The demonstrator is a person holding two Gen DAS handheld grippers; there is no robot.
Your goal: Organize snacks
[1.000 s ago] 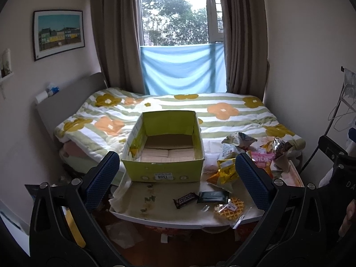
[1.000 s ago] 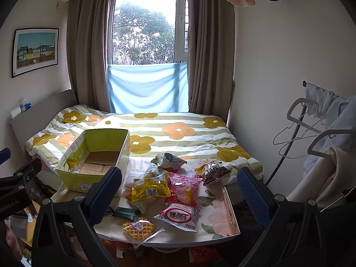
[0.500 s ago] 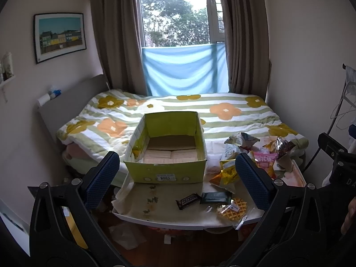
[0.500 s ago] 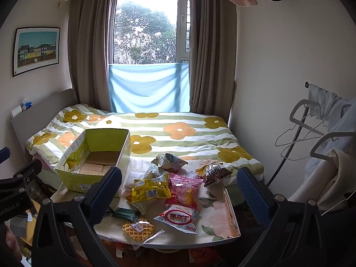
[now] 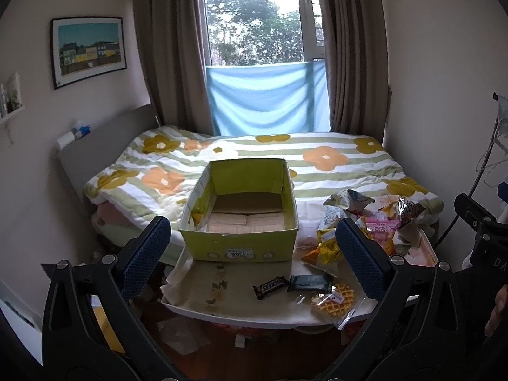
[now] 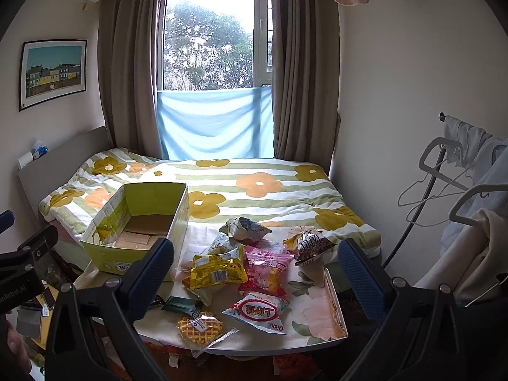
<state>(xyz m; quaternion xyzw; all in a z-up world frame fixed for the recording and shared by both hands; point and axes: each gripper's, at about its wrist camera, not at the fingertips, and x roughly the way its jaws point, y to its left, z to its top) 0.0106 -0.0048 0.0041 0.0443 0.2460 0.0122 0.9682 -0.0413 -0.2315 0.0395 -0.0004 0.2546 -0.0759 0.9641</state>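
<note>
An open yellow-green cardboard box (image 5: pixel 241 244) (image 6: pixel 104 254) stands at the left of a small table (image 5: pixel 222 311) (image 6: pixel 317 324). Snacks lie to its right: a Snickers bar (image 5: pixel 271 286), a dark green pack (image 5: pixel 309 282) (image 6: pixel 181 306), a wrapped waffle (image 5: pixel 333 298) (image 6: pixel 200 327), a yellow bag (image 6: pixel 219 271), a pink bag (image 6: pixel 265 268), a red-and-white Oishi bag (image 6: pixel 257 311) and further bags behind. My left gripper (image 5: pixel 254 262) is open and empty, held back from the table. My right gripper (image 6: pixel 257 277) is open and empty, also back from the table.
A bed with a flowered quilt (image 5: pixel 317 165) lies behind the table. A clothes rack with hangers (image 6: pixel 460 190) stands at the right wall. Paper scraps lie on the floor (image 5: pixel 181 336) under the table's front edge.
Both grippers have shifted slightly; the view has drifted a little. Nothing on the table has moved.
</note>
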